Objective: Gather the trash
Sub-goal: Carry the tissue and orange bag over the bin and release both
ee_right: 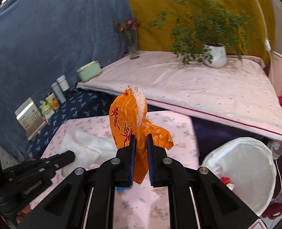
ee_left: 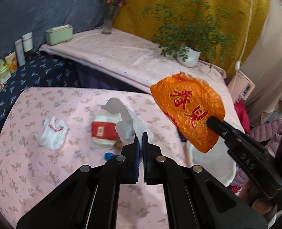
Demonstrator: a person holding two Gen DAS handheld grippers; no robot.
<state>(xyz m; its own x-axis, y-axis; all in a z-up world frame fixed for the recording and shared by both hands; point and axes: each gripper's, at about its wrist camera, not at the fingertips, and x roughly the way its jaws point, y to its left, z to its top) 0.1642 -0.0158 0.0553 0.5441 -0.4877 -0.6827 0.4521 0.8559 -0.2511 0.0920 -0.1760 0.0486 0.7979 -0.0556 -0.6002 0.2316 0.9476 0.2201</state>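
Note:
My left gripper (ee_left: pixel 140 135) is shut on a white paper towel (ee_left: pixel 135 121) and holds it above the pink floral table (ee_left: pixel 36 152). My right gripper (ee_right: pixel 140 136) is shut on an orange plastic wrapper (ee_right: pixel 125 122) with red characters, held up in the air; the wrapper also shows in the left wrist view (ee_left: pixel 190 110). On the table lie a red and white paper cup (ee_left: pixel 103 131) on its side, a crumpled white plastic bag (ee_left: pixel 52 133) and a small blue scrap (ee_left: pixel 109 156). The paper towel also shows in the right wrist view (ee_right: pixel 87 147).
A white-lined trash bin (ee_right: pixel 255 164) stands right of the table, with some red and white trash inside. Behind is a pink-covered bench (ee_right: pixel 198 87) with a potted plant (ee_right: pixel 216 54), a flower vase (ee_right: pixel 132 47) and a green box (ee_right: pixel 88 70). Several cans and boxes (ee_right: pixel 53 99) stand at left.

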